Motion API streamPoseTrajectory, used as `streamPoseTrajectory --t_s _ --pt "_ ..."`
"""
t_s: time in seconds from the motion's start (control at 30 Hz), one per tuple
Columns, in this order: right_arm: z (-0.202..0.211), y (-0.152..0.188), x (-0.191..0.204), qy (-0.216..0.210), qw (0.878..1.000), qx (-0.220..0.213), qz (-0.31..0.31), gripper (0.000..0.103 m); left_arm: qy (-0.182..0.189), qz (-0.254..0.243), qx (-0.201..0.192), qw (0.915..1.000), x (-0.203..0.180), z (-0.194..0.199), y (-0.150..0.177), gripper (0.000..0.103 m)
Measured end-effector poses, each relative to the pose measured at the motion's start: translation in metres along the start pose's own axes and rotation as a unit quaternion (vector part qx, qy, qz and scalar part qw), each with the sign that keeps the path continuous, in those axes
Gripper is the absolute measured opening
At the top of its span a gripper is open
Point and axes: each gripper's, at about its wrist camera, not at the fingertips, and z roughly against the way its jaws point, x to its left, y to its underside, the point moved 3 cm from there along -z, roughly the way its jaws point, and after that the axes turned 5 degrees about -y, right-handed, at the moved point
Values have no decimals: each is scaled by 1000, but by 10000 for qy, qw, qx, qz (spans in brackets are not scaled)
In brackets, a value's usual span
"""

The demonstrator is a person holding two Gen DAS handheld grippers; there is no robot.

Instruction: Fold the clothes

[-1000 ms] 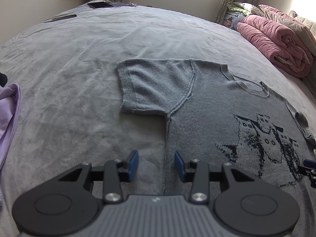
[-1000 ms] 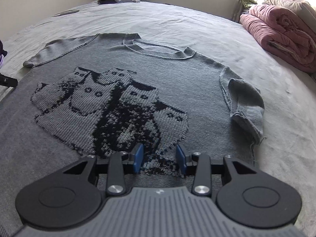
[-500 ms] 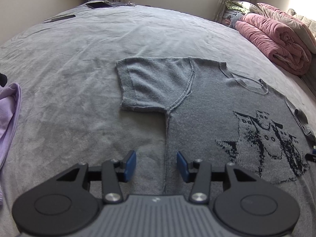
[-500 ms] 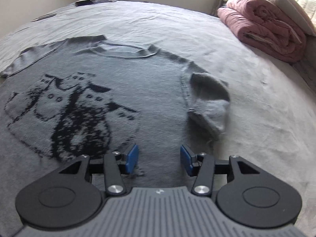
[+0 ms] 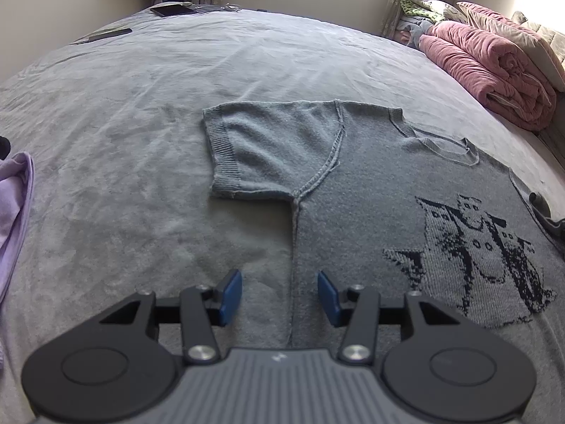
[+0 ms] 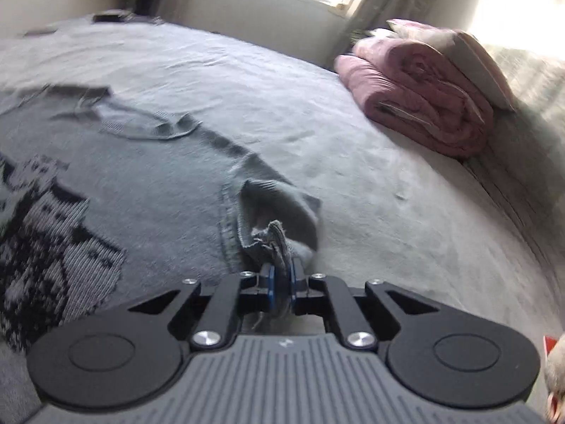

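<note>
A grey knit short-sleeved sweater (image 5: 370, 190) with a black owl pattern (image 5: 483, 251) lies face up on the grey bed. Its left sleeve (image 5: 272, 148) lies flat and spread out. My left gripper (image 5: 279, 296) is open and empty, hovering over the sweater's left side seam near the hem. In the right wrist view the sweater (image 6: 148, 176) fills the left side. My right gripper (image 6: 280, 288) is shut on the bunched cuff of the right sleeve (image 6: 279, 208), lifting it slightly off the bed.
The grey bed cover (image 5: 141, 106) stretches all around. A rolled pink quilt (image 5: 491, 67) with pillows lies at the right edge, also in the right wrist view (image 6: 416, 95). A lilac garment (image 5: 14, 190) lies at the left. Dark flat items (image 5: 173, 10) rest at the far edge.
My right gripper moved right to the right sleeve and closed on its cuff. My left gripper stayed open and barely shifted.
</note>
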Motion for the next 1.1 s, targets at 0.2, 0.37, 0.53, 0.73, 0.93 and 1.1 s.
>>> streamPoseTrajectory --t_s 0.2,0.37,0.53,0.73,0.93,1.1 --pt "-9 36 -71 -115 9448 586 -3220 8 -11 -21 -3 10000 0 0 1 50" --pt "-1 27 -64 22 9542 428 -2962 27 -12 -59 -11 10000 -1 0 1 51" --pt "3 26 -66 279 9579 417 -2826 29 -6 -53 -5 10000 -1 0 1 51" --pt "12 12 -48 8 9703 94 -2417 33 2 61 -31 10000 4 1 -4 51" --pt "19 4 2 -605 9891 115 -1340 39 -143 302 -121 9994 18 3 -13 51" --pt "21 5 38 -908 9941 147 -576 39 -195 333 -156 9991 20 2 -17 51"
